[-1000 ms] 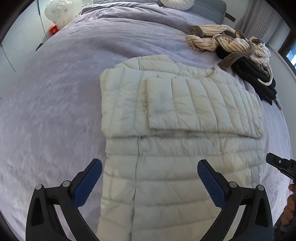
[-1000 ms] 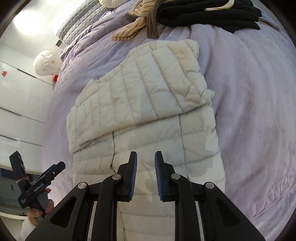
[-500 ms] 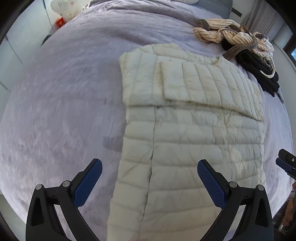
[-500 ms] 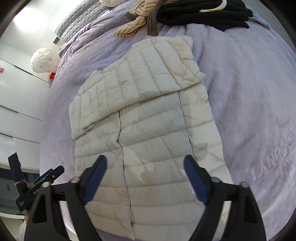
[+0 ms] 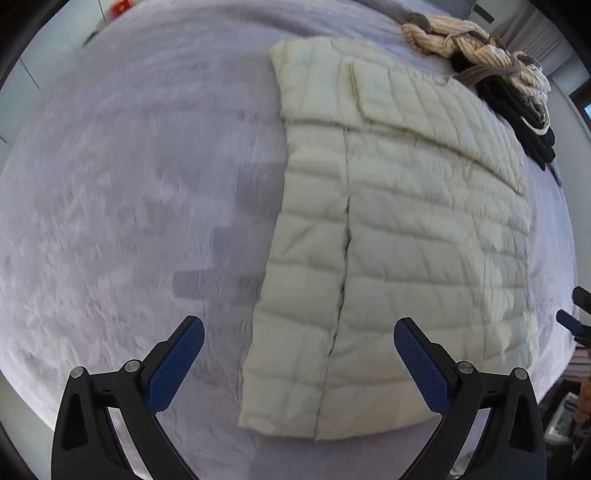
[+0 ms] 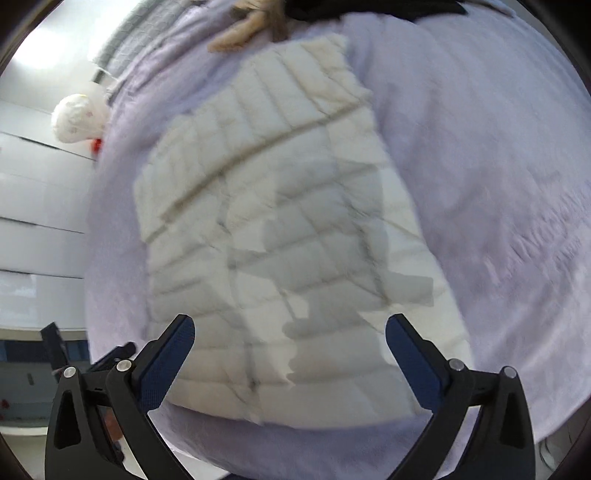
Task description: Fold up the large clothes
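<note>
A cream quilted puffer jacket (image 5: 402, 236) (image 6: 280, 236) lies flat on the lilac bed, both sleeves folded across its chest, hem toward the cameras. My left gripper (image 5: 299, 354) hangs open above the hem's left corner, one blue pad over bare bedspread and the other over the jacket, nothing between them. My right gripper (image 6: 290, 350) hovers over the hem, its jaws opening wide and holding nothing; this view is blurred. The right gripper's tips (image 5: 576, 314) peek in at the left wrist view's right edge.
A striped beige garment (image 5: 465, 33) and black clothes (image 5: 524, 114) are piled at the bed's far right. The lilac bedspread (image 5: 129, 192) stretches wide left of the jacket. A white bag (image 6: 79, 116) and white cabinet fronts stand beyond the bed's left side.
The right gripper went from nearly shut to wide open. Both grippers drew back toward the hem; the jacket shifted right in the left view and its bottom edge came into sight.
</note>
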